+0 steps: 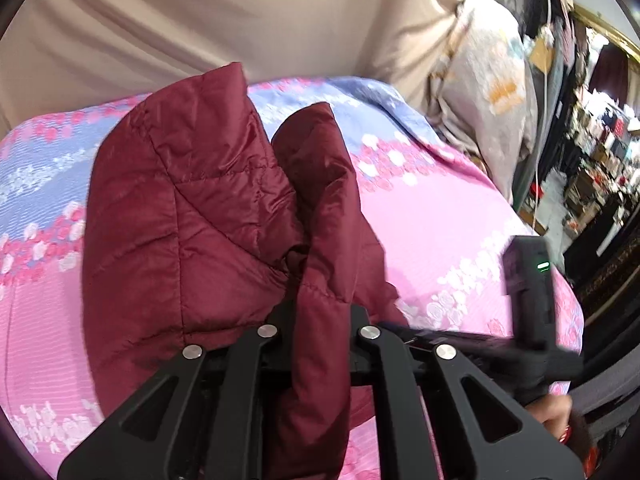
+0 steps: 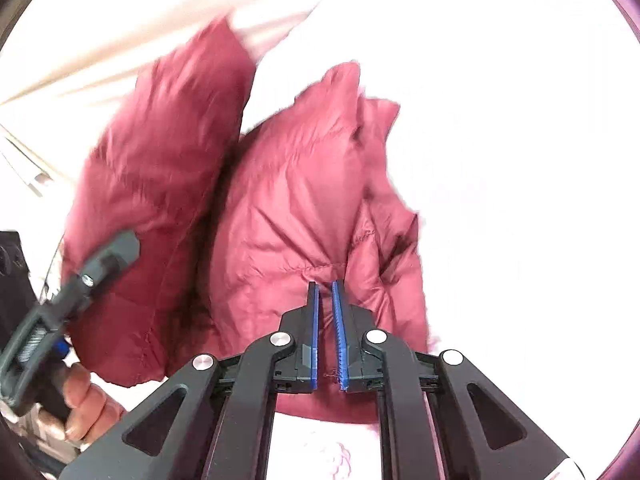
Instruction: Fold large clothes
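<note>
While both grippers worked over the bed, found maroon quilted jacket (image 1: 180, 208) bunched on pink-and-lavender floral bedspread (image 1: 440, 216), partly lifted, two puffy lobes standing up w/ a deep crease between. Left gripper (image 1: 316, 320) was pinching a fold of jacket fabric: cloth ran down between the fingers & draped over the linkage toward camera; fingertips themselves buried in fabric, pads not visible. Jaws nearly pressed together on the cloth. In right wrist view, right gripper (image 2: 325, 292) sat at jacket's lower edge, blue ribbed pads (image 2: 340, 332) nearly together w/ narrow slit between; tips met a gathered seam of jacket (image 2: 304, 208) & fabric puckered right there, so read as pinching a thin bit of cloth at tips only. Rest of slit toward camera empty. Same view badly overexposed — bedspread washed out white, jacket blurred on its left lobe. Left gripper seen from side at lower left of that view (image 2: 116, 252), held by a hand (image 2: 86, 404), touching or just beside jacket's left lobe; couldn't tell which. In left wrist view, right gripper's body showed at right (image 1: 528, 280), green light lit, blurred. Beige draped cloth (image 1: 200, 20) behind bed; floral pillow (image 1: 492, 92) at far right edge of bed; cluttered shelves (image 1: 600, 168) beyond.
</note>
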Available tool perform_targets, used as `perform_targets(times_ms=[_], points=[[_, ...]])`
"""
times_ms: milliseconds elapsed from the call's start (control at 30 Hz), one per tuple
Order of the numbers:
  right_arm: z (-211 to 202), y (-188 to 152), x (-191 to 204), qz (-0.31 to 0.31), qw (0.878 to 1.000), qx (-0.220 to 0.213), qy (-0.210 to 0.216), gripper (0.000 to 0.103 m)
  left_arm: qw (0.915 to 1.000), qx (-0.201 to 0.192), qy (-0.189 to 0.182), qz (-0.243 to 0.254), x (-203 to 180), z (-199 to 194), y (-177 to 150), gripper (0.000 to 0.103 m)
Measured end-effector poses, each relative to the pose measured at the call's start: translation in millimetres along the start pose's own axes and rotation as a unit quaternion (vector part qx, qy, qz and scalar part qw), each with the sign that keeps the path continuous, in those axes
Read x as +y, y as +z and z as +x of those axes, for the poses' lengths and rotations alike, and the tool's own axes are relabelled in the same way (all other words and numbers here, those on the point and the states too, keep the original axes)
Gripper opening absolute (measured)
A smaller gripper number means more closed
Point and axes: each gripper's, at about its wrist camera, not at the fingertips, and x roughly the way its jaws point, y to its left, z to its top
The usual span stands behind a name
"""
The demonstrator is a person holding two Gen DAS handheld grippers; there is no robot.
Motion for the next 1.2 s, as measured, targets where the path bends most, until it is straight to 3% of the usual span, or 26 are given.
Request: perform_targets(times_ms=[133,233,333,533,600,700,733,800,833,867,933,1033,1133,1200], points=[[11,-6,11,-0.030,0.999,0.008,-0.014,0.010,0.9996,0.021,-0.004,0.021,-20,18,-7,0.008],[2,-8,9,-0.013,1.000,0.005,0.004,0.010,0.9989,0.041,0.000,0.025,-28,38,-14,0.008],[-35,-11,-11,0.002,1.000,-0.021,0.006,0.010,0.9975,0.066,0.002,0.023,-30,61,-23,0.008],[-80,-31,-12,0.000,0.998,-0.063,-0.030,0.013,0.9957,0.071,0.037,0.048,-43,83,-35,0.012],[-88,-42,0,-0.003,0.997,-0.072,-0.030,0.013,0.9958,0.063,0.043,0.050,-46,81,-37,0.019],[-98,-46,3,-0.011,0.996,-0.086,-0.032,0.013,0.9977,0.048,0.030,0.038,-51,54,-32,0.040],[-107,-46,0,-0.016,0.995,-0.091,-0.036,0.017,0.9984,0.033,0.029,0.034,-51,41,-29,0.046],[-121,-38,16,-0.033,0.992,-0.109,-0.045,0.033,0.9991,-0.016,0.029,0.027,-45,-2,-25,0.063],[-127,-34,24,-0.045,0.991,-0.119,-0.048,0.049,0.9986,-0.040,0.029,0.018,-39,-23,-23,0.072],[-134,-34,37,-0.063,0.989,-0.127,-0.045,0.056,0.9975,-0.063,0.032,0.006,-28,-47,-23,0.075],[-120,-38,48,-0.086,0.987,-0.129,-0.030,0.059,0.9950,-0.080,0.057,-0.018,-9,-72,-26,0.076],[-102,-36,77,-0.125,0.985,-0.121,-0.002,0.078,0.9903,-0.070,0.104,-0.059,22,-82,-37,0.076],[-69,-38,96,-0.157,0.982,-0.102,-0.030,0.079,0.9873,-0.035,0.121,-0.097,48,-68,-55,0.075],[-42,-38,101,-0.167,0.980,-0.084,-0.072,0.076,0.9868,-0.012,0.123,-0.105,58,-58,-68,0.075]])
